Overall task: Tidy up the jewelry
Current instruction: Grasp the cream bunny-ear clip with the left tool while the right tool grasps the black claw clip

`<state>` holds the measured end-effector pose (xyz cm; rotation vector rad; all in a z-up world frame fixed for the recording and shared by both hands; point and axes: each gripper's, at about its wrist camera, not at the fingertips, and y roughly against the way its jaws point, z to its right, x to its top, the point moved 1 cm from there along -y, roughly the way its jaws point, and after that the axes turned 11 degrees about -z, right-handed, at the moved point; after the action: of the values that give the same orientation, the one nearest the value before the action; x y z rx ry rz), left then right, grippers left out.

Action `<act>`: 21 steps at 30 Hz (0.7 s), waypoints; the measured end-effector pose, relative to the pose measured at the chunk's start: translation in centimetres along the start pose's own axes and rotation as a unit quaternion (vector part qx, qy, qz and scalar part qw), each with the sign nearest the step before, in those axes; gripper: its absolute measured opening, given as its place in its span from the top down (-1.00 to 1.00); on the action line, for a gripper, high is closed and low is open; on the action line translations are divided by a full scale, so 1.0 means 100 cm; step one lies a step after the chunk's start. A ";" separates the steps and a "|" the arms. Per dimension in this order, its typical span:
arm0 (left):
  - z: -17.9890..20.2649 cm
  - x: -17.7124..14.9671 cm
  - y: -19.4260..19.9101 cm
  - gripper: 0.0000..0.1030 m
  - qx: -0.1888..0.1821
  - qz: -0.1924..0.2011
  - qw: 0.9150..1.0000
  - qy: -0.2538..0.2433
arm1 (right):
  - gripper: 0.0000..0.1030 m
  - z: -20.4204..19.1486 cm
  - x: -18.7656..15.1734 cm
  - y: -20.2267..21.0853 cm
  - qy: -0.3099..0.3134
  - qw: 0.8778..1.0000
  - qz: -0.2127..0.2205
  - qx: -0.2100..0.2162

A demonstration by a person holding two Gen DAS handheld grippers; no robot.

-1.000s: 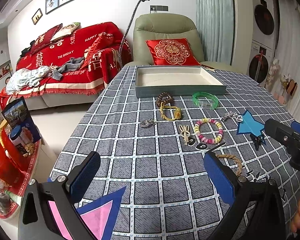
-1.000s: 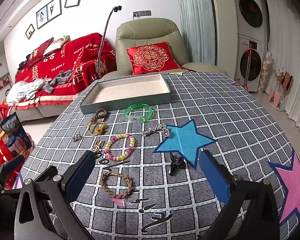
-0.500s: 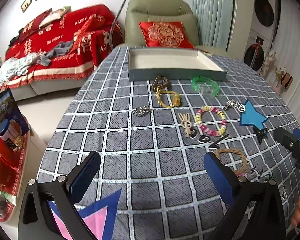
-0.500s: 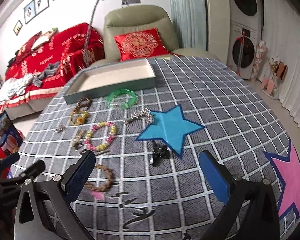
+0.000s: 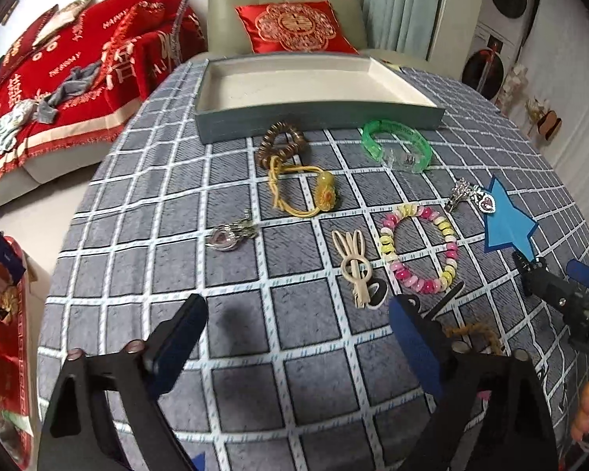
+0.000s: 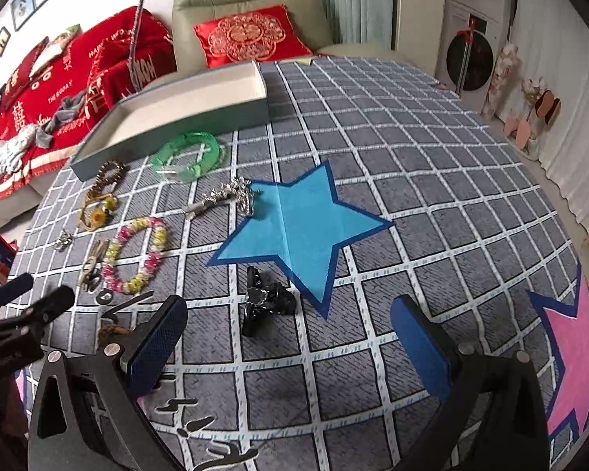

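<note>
Hovering over the checked tablecloth [image 5: 302,325], we hold left gripper [image 5: 298,333] and right gripper [image 6: 290,333] spread apart, empty, the black hair claw [image 6: 265,300] lying just ahead of the right.

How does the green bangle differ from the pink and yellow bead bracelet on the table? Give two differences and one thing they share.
The green bangle is one translucent band; the bead bracelet is a string of many small pink and yellow beads. The bangle lies close to the tray; the bracelet lies nearer the grippers. Both lie flat on the checked cloth, outside the tray.
</note>
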<state>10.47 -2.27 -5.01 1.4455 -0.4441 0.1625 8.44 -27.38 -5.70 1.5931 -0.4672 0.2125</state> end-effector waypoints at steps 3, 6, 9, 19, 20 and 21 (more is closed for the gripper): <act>0.004 0.005 -0.006 -0.68 -0.002 -0.007 1.000 -0.006 | -0.96 0.000 0.003 -0.008 0.000 1.000 -0.008 -0.004; 0.013 0.008 -0.009 -0.59 0.002 -0.008 1.000 -0.023 | -0.81 -0.002 0.006 -0.014 0.001 1.000 -0.018 -0.007; 0.022 0.010 -0.011 -0.43 0.005 -0.005 0.999 -0.041 | -0.65 -0.006 0.006 -0.018 0.008 1.000 -0.024 -0.017; 0.025 0.011 -0.008 0.34 -0.042 0.003 0.997 -0.064 | 0.42 -0.014 0.007 -0.013 0.013 0.999 -0.021 -0.026; 0.023 0.012 -0.008 0.34 -0.050 0.002 0.997 -0.058 | 0.42 -0.013 0.006 -0.012 0.013 0.999 -0.021 -0.023; 0.020 0.012 -0.007 0.34 -0.056 0.003 0.997 -0.053 | 0.44 -0.013 0.006 -0.011 0.012 1.000 -0.020 -0.020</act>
<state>11.41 -4.56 -5.08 1.3474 -0.5360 0.0653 9.69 -26.18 -6.36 1.5577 -0.4190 0.1909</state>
